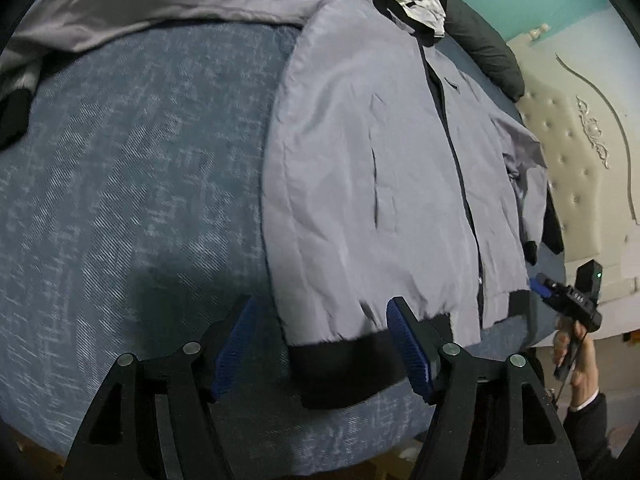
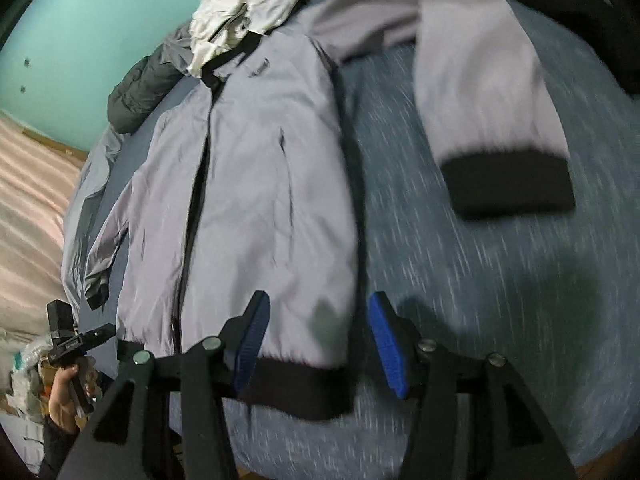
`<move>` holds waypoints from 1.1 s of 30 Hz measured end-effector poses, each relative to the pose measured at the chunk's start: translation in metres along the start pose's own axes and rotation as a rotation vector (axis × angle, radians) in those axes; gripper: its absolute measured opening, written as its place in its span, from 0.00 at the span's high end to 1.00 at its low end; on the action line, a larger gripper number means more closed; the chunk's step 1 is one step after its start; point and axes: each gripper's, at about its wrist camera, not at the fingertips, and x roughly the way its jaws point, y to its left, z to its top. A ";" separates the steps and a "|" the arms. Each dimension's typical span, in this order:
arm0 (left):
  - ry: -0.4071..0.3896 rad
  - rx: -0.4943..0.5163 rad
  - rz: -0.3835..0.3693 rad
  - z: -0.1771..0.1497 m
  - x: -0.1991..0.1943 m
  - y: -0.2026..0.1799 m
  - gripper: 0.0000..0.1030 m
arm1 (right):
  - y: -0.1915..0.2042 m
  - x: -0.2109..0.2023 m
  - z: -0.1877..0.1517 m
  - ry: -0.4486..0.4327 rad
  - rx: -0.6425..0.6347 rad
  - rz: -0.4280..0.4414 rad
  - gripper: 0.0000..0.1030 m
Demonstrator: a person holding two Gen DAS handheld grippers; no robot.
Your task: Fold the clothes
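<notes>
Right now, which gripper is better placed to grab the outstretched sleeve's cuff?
Probably the right gripper: the black cuff lies just ahead of its open jaws. From the left gripper, the sleeve lies much farther away.

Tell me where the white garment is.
The white garment lies crumpled at the far end of the bed, over the grey jacket's collar, beside a dark puffy garment.

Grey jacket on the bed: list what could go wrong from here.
1. The grey jacket has one sleeve flung far out; folding from the black hem band first may trap it askew.
2. The white garment lies on the collar and could get dragged along.
3. Both the left gripper and the right gripper are open and empty; closing on the blue bedspread is possible.
</notes>
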 end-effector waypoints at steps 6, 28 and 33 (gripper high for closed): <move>0.018 -0.032 -0.060 -0.009 0.008 0.004 0.53 | -0.004 0.009 -0.022 0.028 0.010 0.038 0.49; 0.009 0.047 -0.009 -0.029 -0.019 0.003 0.84 | 0.003 -0.002 -0.057 0.121 -0.068 -0.021 0.95; -0.037 0.026 0.013 -0.026 -0.032 0.000 0.51 | -0.003 -0.016 -0.047 0.080 -0.026 0.032 0.84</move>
